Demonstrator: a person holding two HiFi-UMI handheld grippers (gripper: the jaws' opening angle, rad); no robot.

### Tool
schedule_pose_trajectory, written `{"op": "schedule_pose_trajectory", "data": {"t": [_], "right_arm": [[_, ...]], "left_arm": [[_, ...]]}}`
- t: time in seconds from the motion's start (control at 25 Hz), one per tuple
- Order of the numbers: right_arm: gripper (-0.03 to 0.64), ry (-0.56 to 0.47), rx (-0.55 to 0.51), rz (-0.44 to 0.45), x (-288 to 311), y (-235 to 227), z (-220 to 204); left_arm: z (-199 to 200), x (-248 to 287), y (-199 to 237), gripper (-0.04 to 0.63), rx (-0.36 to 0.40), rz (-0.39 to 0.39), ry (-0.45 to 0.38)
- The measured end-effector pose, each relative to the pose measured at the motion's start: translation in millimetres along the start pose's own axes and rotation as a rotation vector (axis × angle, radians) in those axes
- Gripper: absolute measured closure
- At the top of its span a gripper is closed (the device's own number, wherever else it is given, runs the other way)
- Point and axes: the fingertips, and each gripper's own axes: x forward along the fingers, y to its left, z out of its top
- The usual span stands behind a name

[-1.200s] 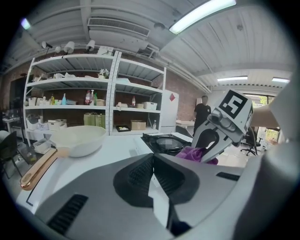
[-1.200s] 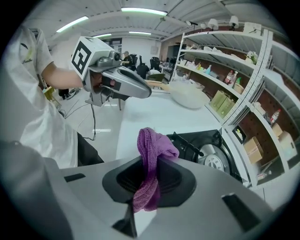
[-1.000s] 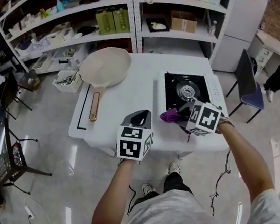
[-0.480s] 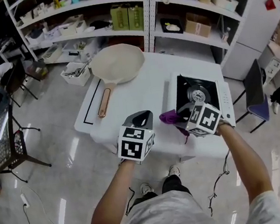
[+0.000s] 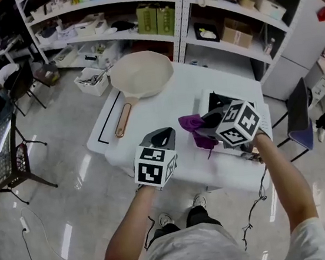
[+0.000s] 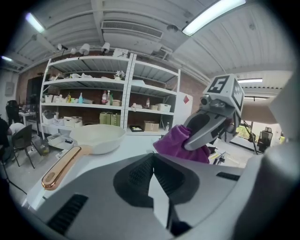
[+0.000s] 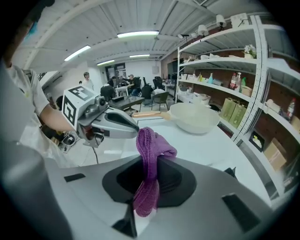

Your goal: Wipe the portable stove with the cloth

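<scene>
My right gripper (image 5: 204, 124) is shut on the purple cloth (image 5: 193, 125) and holds it in the air over the table's right part, in front of the portable stove (image 5: 216, 101), which it mostly hides. In the right gripper view the cloth (image 7: 152, 145) hangs pinched between the jaws, bunched above them. My left gripper (image 5: 163, 137) hovers at the table's front edge, shut with nothing in it. In the left gripper view its jaw tips meet, and the right gripper (image 6: 206, 126) with the cloth (image 6: 177, 143) is just ahead of them.
A cream frying pan (image 5: 141, 74) with a copper handle (image 5: 122, 119) lies on the white table (image 5: 165, 105) at the back left. Shelving (image 5: 182, 11) stands behind the table. A chair (image 5: 300, 119) is on the right, a floor basket (image 5: 93, 79) on the left.
My right gripper has risen with the cloth and now covers most of the stove in the head view. The left gripper has stayed put, and the head view has shifted a little.
</scene>
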Motion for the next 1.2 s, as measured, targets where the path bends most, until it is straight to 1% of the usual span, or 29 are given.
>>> {"op": "schedule_pose_trajectory", "data": {"t": [0.08,0.2,0.44,0.56,0.76,1.2], "right_arm": [[0.554,-0.007,0.007,0.014,4,-7,6],[0.554,0.012,-0.005,0.038,11,-13,7],[0.554,0.074,-0.086,0.062,17,-32,-2],[0.554,0.09,-0.106,0.07,19,-44,-6],[0.554,0.094,-0.11,0.087,21,-62,-10],[0.554,0.081,-0.135,0.115,22,-106,-3]], "left_arm": [[2,3,2,0.591,-0.006,0.009,-0.005],[4,7,4,0.591,-0.018,0.022,-0.005],[3,20,5,0.591,-0.036,0.048,0.01],[4,28,6,0.591,-0.042,0.059,0.01],[10,43,4,0.591,-0.052,0.072,0.008],[27,82,-2,0.591,-0.061,0.08,-0.001]]}}
